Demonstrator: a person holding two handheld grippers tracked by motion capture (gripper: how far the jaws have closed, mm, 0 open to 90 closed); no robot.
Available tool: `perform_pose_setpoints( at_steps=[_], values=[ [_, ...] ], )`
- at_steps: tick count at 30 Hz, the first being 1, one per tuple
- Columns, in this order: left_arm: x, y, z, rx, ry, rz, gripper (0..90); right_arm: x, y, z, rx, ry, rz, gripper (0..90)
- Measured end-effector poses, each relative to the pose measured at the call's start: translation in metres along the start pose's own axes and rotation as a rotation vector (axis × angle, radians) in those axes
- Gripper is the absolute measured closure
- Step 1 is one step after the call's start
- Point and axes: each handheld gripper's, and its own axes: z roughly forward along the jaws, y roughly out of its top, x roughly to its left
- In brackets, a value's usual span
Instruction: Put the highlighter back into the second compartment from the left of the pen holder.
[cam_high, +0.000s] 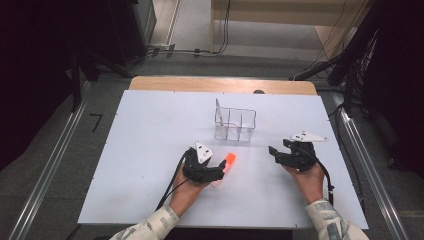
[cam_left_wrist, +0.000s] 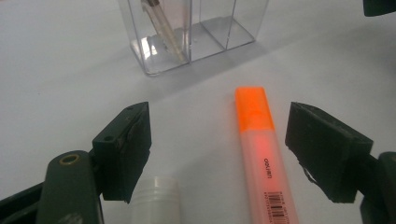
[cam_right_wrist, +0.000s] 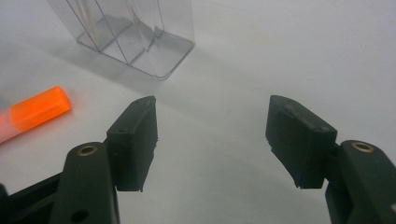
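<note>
An orange highlighter (cam_high: 229, 161) lies flat on the white table (cam_high: 145, 150), its cap end pointing toward a clear plastic organizer (cam_high: 235, 124). My left gripper (cam_high: 220, 167) is open and low over the table. In the left gripper view the highlighter (cam_left_wrist: 259, 144) lies between the jaws, nearer the right one, and neither pad touches it. A white cylindrical object (cam_left_wrist: 156, 200) sits beside the left jaw. The organizer (cam_left_wrist: 187, 32) holds a pen (cam_left_wrist: 163, 28) leaning in one compartment. My right gripper (cam_high: 278, 148) is open with nothing between its fingers. In its view the highlighter (cam_right_wrist: 32, 114) lies off to the left.
The organizer (cam_right_wrist: 135, 32) stands upright near the table's middle, just beyond both grippers. A wooden edge (cam_high: 220, 84) borders the far side of the table. Metal rails (cam_high: 50, 165) run along the floor on both sides, and cables lie beyond the table.
</note>
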Motion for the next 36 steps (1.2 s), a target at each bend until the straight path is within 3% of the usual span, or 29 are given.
perform_pose_setpoints(
  at_steps=[14,36],
  values=[
    [-0.015,0.001,0.016,0.042,-0.050,0.014,31.3,0.000,0.000,0.000,0.000,0.005,-0.004,32.6],
    [-0.026,-0.002,0.031,0.091,-0.038,0.018,44.5,0.001,0.000,0.001,0.007,0.005,-0.005,32.6]
  ],
)
